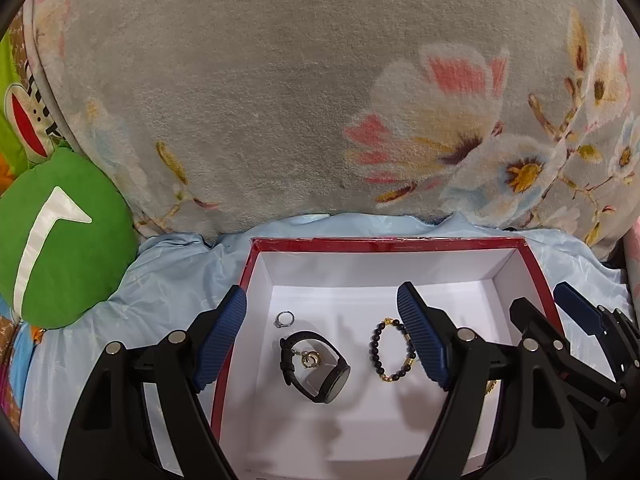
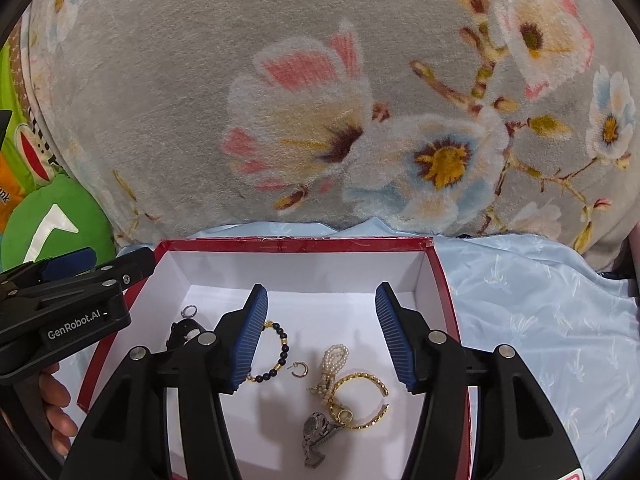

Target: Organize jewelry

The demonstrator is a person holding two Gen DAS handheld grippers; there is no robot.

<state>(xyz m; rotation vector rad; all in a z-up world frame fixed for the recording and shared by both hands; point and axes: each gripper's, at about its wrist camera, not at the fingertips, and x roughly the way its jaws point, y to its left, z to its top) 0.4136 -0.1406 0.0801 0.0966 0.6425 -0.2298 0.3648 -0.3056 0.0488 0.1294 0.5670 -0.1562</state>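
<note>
Black left tool (image 2: 68, 280) marked "GenRobot.AI", beside red box (image 2: 296, 245), jewelry inside

Left tool (image 1: 322, 336) and right tool (image 2: 322, 334), both jaws spread, empty.

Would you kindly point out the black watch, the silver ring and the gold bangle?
black watch (image 1: 338, 380): left wrist view, on its round dial.
silver ring (image 1: 285, 318): left wrist view, on its band.
gold bangle (image 2: 374, 380): right wrist view, on its upper arc.

Pale blue sheet (image 2: 540, 320) carries red box (image 2: 296, 245) and floral blanket (image 2: 200, 100)
</note>
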